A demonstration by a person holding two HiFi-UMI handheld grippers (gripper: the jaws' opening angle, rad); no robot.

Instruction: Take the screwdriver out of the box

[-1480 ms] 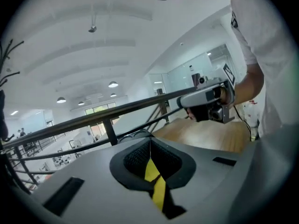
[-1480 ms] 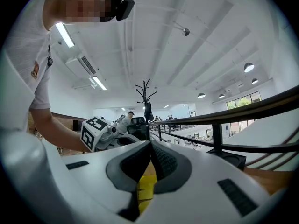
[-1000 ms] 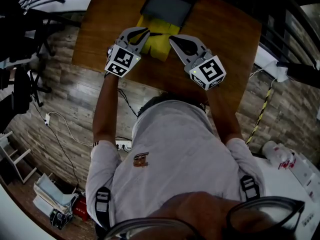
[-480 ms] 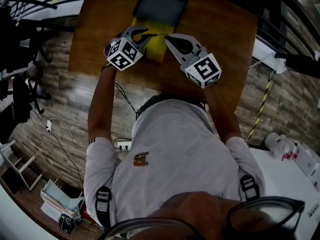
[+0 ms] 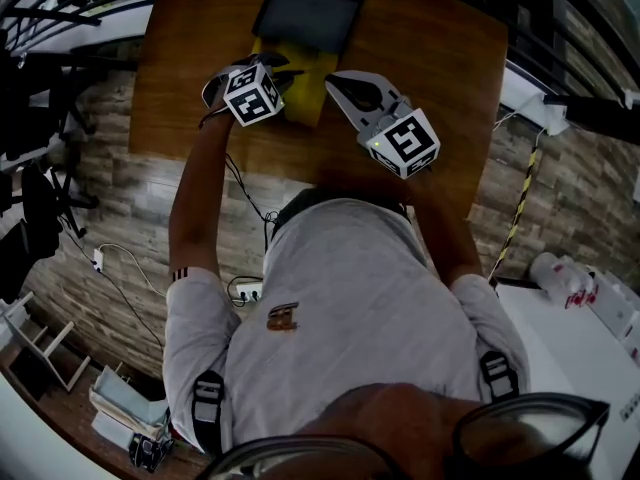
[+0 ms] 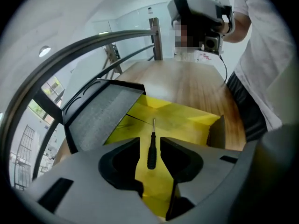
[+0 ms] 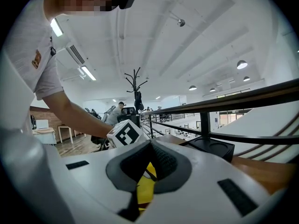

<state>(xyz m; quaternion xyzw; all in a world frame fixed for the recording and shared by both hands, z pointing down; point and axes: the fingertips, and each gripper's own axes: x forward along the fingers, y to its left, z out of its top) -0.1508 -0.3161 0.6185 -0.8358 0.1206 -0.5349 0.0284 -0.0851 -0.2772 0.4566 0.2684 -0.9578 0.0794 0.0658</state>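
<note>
"Left gripper view first. What lies between the jaws?"

"The screwdriver (image 6: pixel 152 154). It lies flat on the yellow floor of the box (image 6: pixel 191 120), inside it. The black handle is near the camera and the thin metal shaft points away, toward the far wall of the box."

"Does the left gripper (image 6: pixel 150 138) hold it?"

"No. The jaws are opening and stand wide apart, one on each side of the handle. A strip of yellow shows between the handle and each pad, so the pads do not press on it."

"And the lid (image 6: pixel 100 113)?"

"It is grey and stands open at the left side of the box, tilted back."

"Where is the box in the head view?"

"On the wooden table (image 5: pixel 440 58), at the far edge from the person. The left gripper points steeply down into the yellow part."

"What about the right gripper (image 7: pixel 150 143)?"

"In the right gripper view its jaw tips meet, so it is closed with nothing between them. Some yellow of the box shows through the gap below the tips. In the head view it is over the table, just beside the right edge of the box, and it looks nearly level."

"Do the two grippers touch?"

"No, they are apart, with the box between them."
</note>
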